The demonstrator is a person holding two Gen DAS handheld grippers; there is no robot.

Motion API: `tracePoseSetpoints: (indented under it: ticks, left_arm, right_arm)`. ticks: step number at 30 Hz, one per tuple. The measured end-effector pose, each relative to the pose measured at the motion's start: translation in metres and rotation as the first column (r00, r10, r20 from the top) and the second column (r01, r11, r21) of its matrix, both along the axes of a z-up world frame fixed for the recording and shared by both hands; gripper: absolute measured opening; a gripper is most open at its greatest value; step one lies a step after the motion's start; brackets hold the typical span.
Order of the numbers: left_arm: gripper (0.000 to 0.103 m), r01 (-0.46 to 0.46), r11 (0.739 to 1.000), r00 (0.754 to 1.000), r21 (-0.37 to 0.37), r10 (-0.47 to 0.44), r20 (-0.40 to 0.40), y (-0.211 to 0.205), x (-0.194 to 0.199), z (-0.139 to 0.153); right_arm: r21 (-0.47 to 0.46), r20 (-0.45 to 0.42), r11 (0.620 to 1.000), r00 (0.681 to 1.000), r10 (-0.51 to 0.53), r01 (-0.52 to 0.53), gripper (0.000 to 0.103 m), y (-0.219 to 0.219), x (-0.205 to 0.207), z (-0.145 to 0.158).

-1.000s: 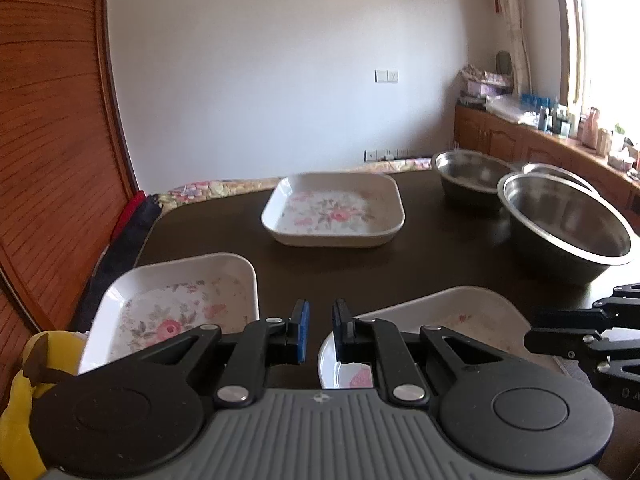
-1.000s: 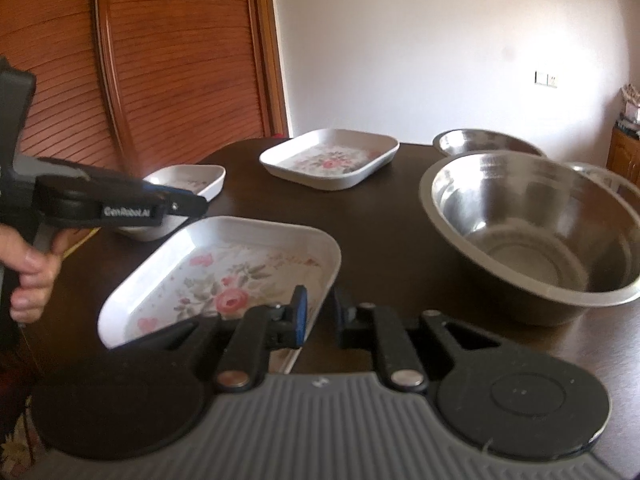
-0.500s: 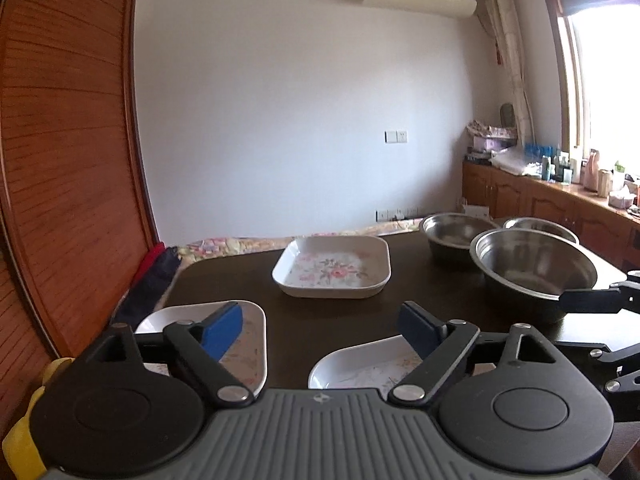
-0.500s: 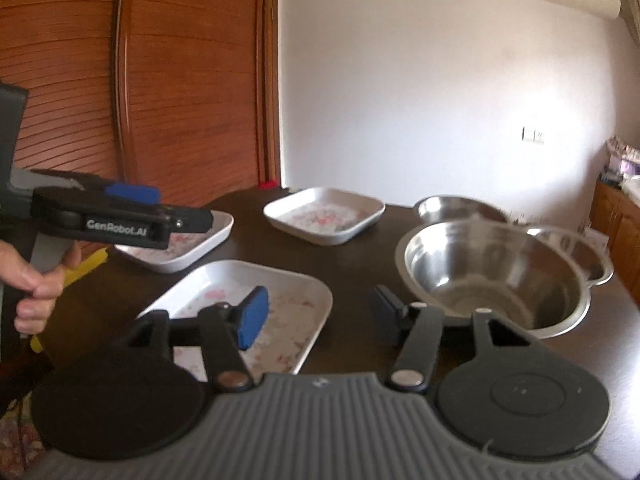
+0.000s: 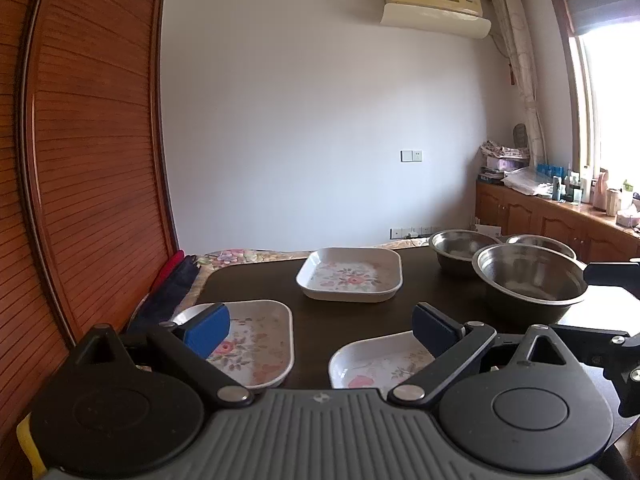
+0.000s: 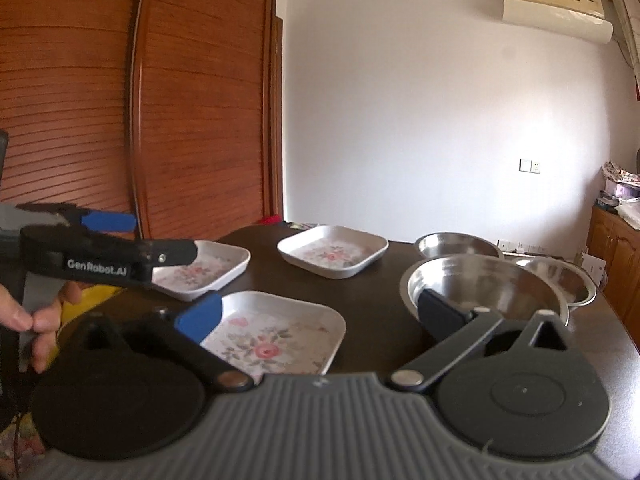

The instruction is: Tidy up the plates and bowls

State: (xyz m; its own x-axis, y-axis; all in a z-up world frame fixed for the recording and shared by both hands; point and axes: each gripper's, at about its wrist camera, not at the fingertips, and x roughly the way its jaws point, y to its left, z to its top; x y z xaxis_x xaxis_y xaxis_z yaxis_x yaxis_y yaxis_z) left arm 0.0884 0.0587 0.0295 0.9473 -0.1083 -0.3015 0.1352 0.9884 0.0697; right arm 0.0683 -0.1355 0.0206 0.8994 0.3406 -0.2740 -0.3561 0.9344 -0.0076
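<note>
Plates and bowls are all lying apart on the dark table point(image 5: 332, 320), so the sorting looks barely begun. Three white square plates with a rose pattern sit singly: one far plate point(image 5: 350, 274) towards the middle, one left plate point(image 5: 256, 338) near the table's left edge, and one near plate point(image 6: 276, 332) just in front of the tongs. None rests on another. Three steel bowls cluster at the right: a large bowl point(image 6: 480, 292) in front, a back bowl point(image 6: 456, 244) behind it, and a third bowl point(image 6: 560, 278) to its right, which seems to touch or tuck against the large one, though the rims overlap in both views and I cannot be sure.

The left tongs point(image 5: 320, 324) stand wide apart with nothing between them. The right tongs point(image 6: 320, 314) have just been opening and now gape fully, also empty, above the near plate.

By my reading everything remains: gather the plates into one stack, and nest the bowls.
</note>
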Motion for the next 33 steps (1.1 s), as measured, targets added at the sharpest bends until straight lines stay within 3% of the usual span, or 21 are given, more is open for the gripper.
tracePoseSetpoints:
  ticks: [7, 16, 18, 20, 26, 33]
  left_arm:
    - [0.103, -0.019, 1.000, 1.000, 0.023, 0.019, -0.019, 0.028, 0.021, 0.009]
    - [0.100, 0.024, 0.998, 0.996, 0.056, -0.019, -0.089, 0.070, 0.070, 0.014]
    - [0.093, 0.045, 0.997, 0.992, 0.056, -0.038, -0.119, 0.079, 0.083, 0.013]
    - [0.088, 0.053, 0.997, 0.988, 0.057, -0.044, -0.145, 0.087, 0.094, 0.011]
    - [0.079, 0.058, 0.997, 0.975, 0.042, -0.047, -0.217, 0.112, 0.126, -0.001]
    - [0.078, 0.032, 0.999, 0.951, -0.005, -0.032, -0.306, 0.140, 0.164, -0.021]
  right_arm:
    - [0.000, 0.000, 0.999, 0.999, 0.055, -0.055, 0.103, 0.017, 0.011, 0.017]
    - [0.015, -0.083, 0.989, 0.986, 0.146, -0.146, 0.103, 0.056, 0.062, 0.034]
    - [0.011, -0.101, 0.987, 0.982, 0.162, -0.162, 0.098, 0.067, 0.070, 0.035]
    - [0.005, -0.140, 0.985, 0.975, 0.172, -0.173, 0.079, 0.080, 0.081, 0.033]
    - [0.018, -0.240, 0.981, 0.951, 0.193, -0.194, 0.052, 0.107, 0.111, 0.021]
    - [0.040, -0.345, 0.982, 0.920, 0.186, -0.184, 0.048, 0.126, 0.148, 0.011]
